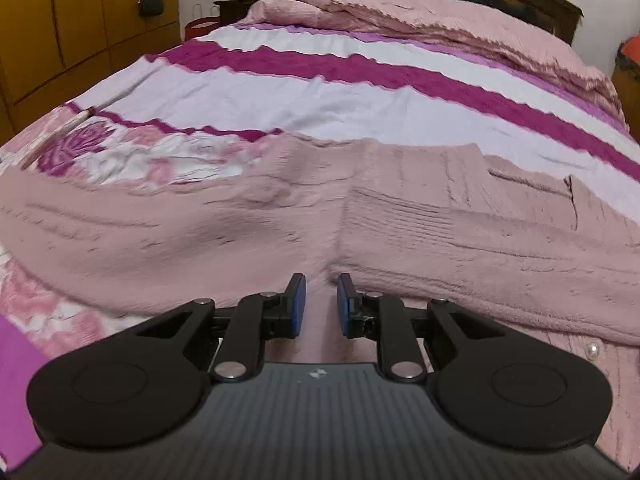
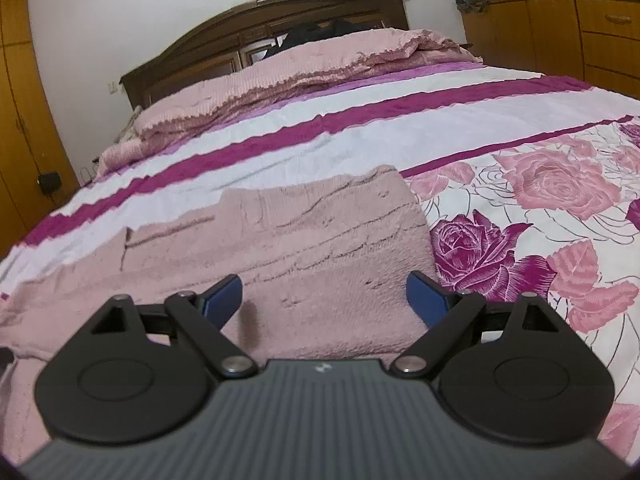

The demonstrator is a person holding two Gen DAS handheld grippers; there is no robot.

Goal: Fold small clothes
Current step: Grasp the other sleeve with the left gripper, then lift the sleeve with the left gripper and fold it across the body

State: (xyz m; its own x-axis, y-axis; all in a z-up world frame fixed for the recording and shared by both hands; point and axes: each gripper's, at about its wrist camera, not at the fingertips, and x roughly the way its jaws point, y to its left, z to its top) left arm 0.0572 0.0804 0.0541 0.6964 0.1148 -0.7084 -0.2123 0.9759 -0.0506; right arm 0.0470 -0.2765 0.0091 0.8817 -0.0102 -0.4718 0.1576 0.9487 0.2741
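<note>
A pink fuzzy knit cardigan [image 1: 420, 232] lies spread flat across the bed, with a pearl button [image 1: 592, 350] near its front edge. In the left wrist view my left gripper [image 1: 322, 292] hovers low over the middle fold line of the cardigan. Its blue pads [image 1: 298, 300] stand a narrow gap apart, and only the cloth below shows through that gap. In the right wrist view my right gripper [image 2: 324, 292] is wide open above the right part of the cardigan [image 2: 320, 240], close to its right edge. Nothing sits between its fingers.
The bed cover [image 2: 540, 184] has pink and magenta roses and magenta stripes. Pink pillows [image 2: 340, 64] lean on a dark wooden headboard [image 2: 256, 20]. Yellow wardrobe doors [image 1: 72, 20] stand on the left and a wooden dresser [image 2: 560, 32] on the right.
</note>
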